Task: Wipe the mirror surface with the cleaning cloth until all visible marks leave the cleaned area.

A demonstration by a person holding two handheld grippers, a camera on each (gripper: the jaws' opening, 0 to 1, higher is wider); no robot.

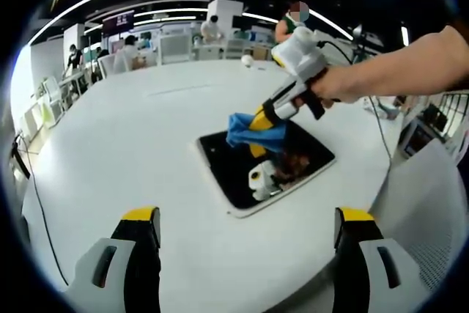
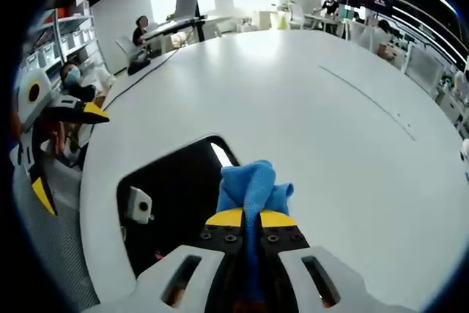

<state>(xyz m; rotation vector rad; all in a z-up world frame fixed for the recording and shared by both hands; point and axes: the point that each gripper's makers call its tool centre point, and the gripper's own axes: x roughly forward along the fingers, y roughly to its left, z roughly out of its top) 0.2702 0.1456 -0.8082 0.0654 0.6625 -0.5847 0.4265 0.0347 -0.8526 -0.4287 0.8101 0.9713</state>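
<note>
**Cloth clamped and down on the mirror**

You have bare white table (image 1: pixel 132 144) on every side of the mirror (image 1: pixel 234 174) — wide open beyond your right gripper's (image 2: pixel 249 219) tips and off to both sides of them. In the left gripper view, the mirror's near edge lies just ahead of your left gripper (image 1: pixel 248 223), and the table's rim curves close on either side of its jaws.

Count: one mirror, a dark rounded rectangle lying flat; one blue cleaning cloth (image 2: pixel 251 181); two grippers. Several people sit or stand at desks well beyond the table.

Your right gripper is closed tight on the cloth, its yellow-tipped jaws pressed together with the blue fabric bunched out ahead of them. The bunch rests on the mirror's edge farthest from your left gripper, and the glass reflects the gripper above it. Your hand (image 1: pixel 344 86) wraps the right gripper's handle.

Your left gripper hangs wide open — jaws well apart, gripping nothing, above bare table short of the mirror.
</note>
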